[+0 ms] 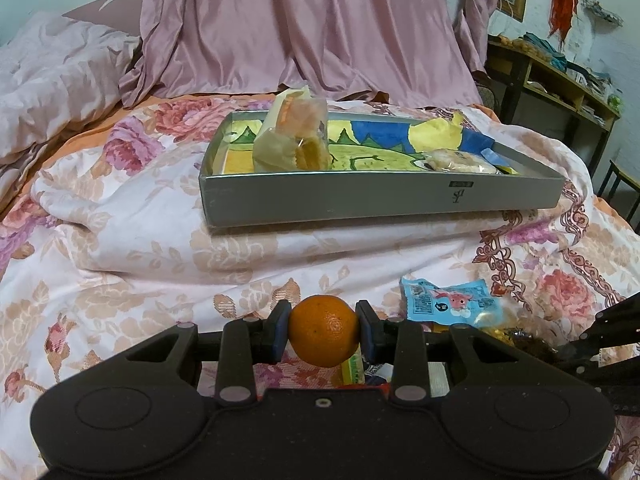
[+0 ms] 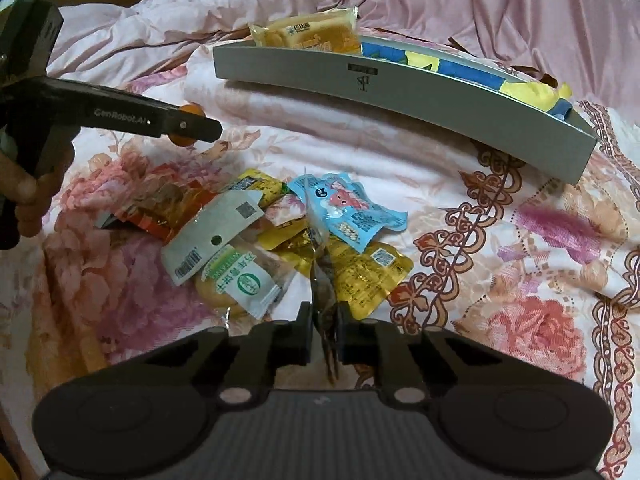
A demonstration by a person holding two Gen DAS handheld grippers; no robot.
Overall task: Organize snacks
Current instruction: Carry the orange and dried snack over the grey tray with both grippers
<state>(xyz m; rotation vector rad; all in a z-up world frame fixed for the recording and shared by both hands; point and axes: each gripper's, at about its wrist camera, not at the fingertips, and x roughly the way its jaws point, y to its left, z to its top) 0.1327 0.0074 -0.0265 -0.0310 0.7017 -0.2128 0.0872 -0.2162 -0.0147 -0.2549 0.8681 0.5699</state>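
My left hand-held gripper (image 1: 323, 331) is clamped on a small orange (image 1: 324, 330), both pads pressed to its sides, held above the flowered bedspread (image 1: 120, 240) w/ the grey tray (image 1: 380, 196) further off and slightly right. Tray sits on a raised fold of the bedspread; inside it, a clear-wrapped cake pack (image 1: 294, 136) leans upright near the left end, and a round white pastry pack (image 1: 456, 162) lies toward the right, on a painted blue/yellow/green lining. In the right wrist view my right hand-held gripper (image 2: 325, 334) is pinched shut on a thin dark snack packet (image 2: 326, 292), edge-on between the jaws, over the near side of the snack pile. Pile is on the bed, near side of the tray and apart from it: blue packet w/ pink cartoon (image 2: 348, 210) at the far end, yellow packets (image 2: 360, 276) just under it, green-and-white bun pack (image 2: 240, 280) on the left, red/orange packet (image 2: 168, 208) far left. Left gripper arm crosses the upper-left of that view w/ the orange peeking behind its tip; my hand (image 2: 28, 188) grips its handle. Pink quilt (image 1: 280, 28) heaped behind the tray.
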